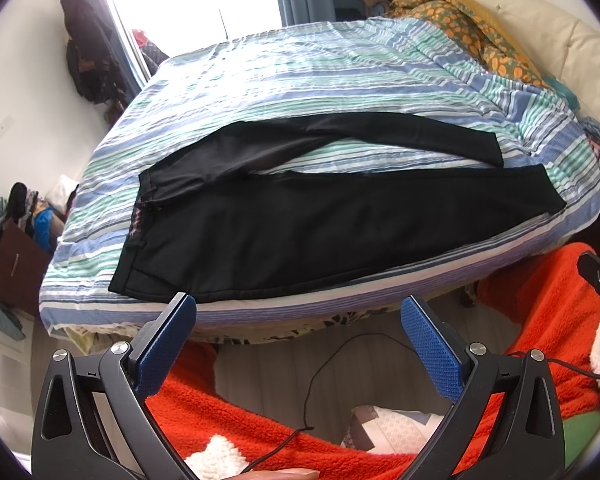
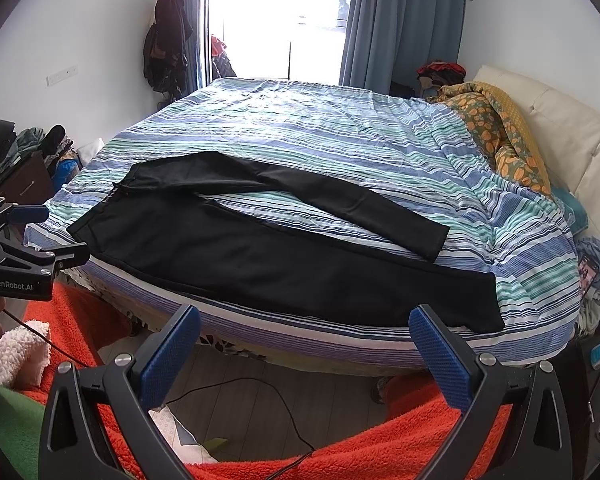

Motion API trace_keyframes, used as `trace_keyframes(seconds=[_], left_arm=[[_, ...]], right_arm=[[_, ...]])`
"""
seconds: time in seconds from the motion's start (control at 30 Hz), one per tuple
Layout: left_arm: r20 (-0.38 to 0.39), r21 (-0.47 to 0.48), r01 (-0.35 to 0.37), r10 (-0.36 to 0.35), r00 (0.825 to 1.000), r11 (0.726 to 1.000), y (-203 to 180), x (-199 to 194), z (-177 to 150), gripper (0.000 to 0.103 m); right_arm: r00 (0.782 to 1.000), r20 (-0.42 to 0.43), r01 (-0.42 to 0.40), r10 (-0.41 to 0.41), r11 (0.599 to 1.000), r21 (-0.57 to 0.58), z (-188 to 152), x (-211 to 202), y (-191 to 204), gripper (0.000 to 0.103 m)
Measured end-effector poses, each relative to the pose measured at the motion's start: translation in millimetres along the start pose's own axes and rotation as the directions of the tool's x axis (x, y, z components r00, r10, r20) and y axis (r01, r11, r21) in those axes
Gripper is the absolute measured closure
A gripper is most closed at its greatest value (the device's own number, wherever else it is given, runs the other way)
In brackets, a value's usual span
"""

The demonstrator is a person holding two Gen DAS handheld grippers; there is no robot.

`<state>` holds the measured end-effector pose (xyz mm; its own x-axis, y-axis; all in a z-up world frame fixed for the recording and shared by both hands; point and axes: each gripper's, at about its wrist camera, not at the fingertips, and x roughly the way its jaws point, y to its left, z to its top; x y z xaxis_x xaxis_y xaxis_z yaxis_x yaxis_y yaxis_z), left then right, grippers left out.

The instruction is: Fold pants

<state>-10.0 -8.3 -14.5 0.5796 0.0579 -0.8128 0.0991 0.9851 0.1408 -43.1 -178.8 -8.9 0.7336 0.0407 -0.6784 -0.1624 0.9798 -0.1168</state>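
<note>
The pants (image 1: 300, 224) lie flat along the bed's (image 1: 340, 80) near edge, legs splayed apart. Both claws, left (image 1: 298, 320) and right (image 2: 304, 330), hang wide open and empty short of that edge, the far bedspread bare.

1. Left wrist view: off the bed's (image 1: 340, 80) near edge, facing across it, waistband end nearer.
2. Right wrist view: same side, further right.
3. Shared: bed, black pants (image 2: 260, 256), window (image 2: 276, 16).
</note>
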Motion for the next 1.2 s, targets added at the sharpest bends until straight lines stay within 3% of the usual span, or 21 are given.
trace_keyframes(seconds=[1.2], left_arm=[[-0.016,-0.011,0.002,-0.002,1.000,1.000,3.4,3.6,-0.8,0.001]], right_arm=[[1.000,-0.008,-0.001,0.001,1.000,-0.009,-2.2,3.4,5.8,0.000]])
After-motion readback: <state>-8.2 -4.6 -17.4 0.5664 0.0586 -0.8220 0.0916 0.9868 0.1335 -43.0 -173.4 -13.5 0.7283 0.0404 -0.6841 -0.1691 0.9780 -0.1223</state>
